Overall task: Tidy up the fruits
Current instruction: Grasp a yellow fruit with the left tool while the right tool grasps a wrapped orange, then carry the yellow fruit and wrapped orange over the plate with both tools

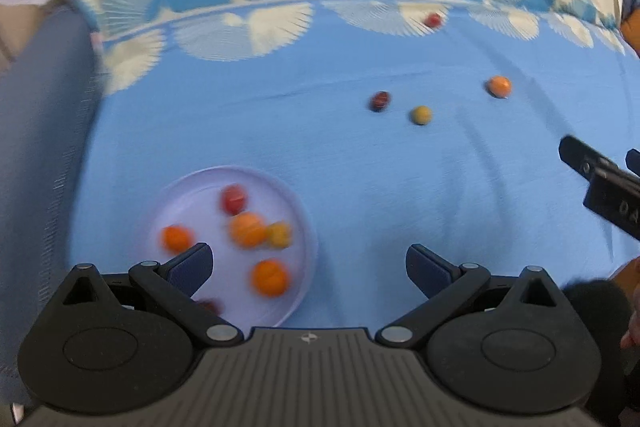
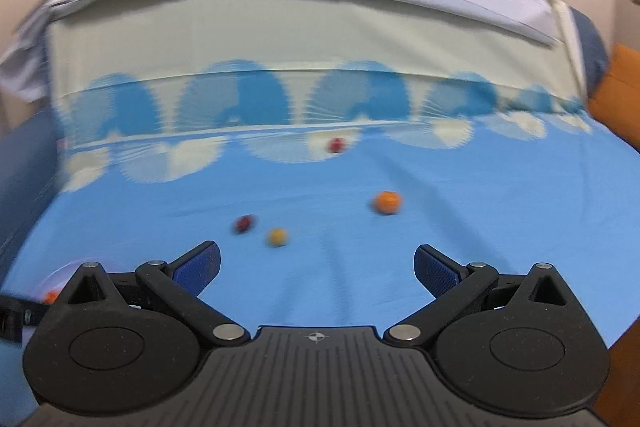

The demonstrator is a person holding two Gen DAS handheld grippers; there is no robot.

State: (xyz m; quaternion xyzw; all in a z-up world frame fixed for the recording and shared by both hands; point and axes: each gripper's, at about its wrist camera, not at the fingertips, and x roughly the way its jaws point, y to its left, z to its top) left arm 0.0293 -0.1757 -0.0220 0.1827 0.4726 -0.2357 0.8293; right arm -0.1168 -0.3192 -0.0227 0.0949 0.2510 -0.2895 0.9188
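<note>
Both hand-held grippers are seen spread wide, nothing held: left hand-held gripper (image 1: 309, 267) is poised over the near edge of the plate (image 1: 298, 203), right hand-held gripper (image 2: 317, 267) is aimed at the loose fruit.

Task items: several small fruits, orange, red and yellow, are already gathered on the white plate at near left. Four are left loose on the blue bedsheet (image 1: 400, 187): dark red fruit (image 2: 243, 223) and yellow fruit (image 2: 277, 237) just beside each other, orange fruit (image 2: 387, 202) off to their right, red fruit (image 2: 335, 145) well apart on the fan-patterned border.

Risks, judged:
- Round fruit on soft fabric; a nudge from one finger is likely to send it rolling before closure.
- Dark red and yellow sit close, so the neighbour could be knocked during a pick.
- Plate rests on soft bedding; pressing on the rim could tip it and spill the contents.

Room: open sheet is available around every loose fruit. Sheet edges drop away at left and right. Folded bedding (image 2: 320, 7) bounds the far side.
</note>
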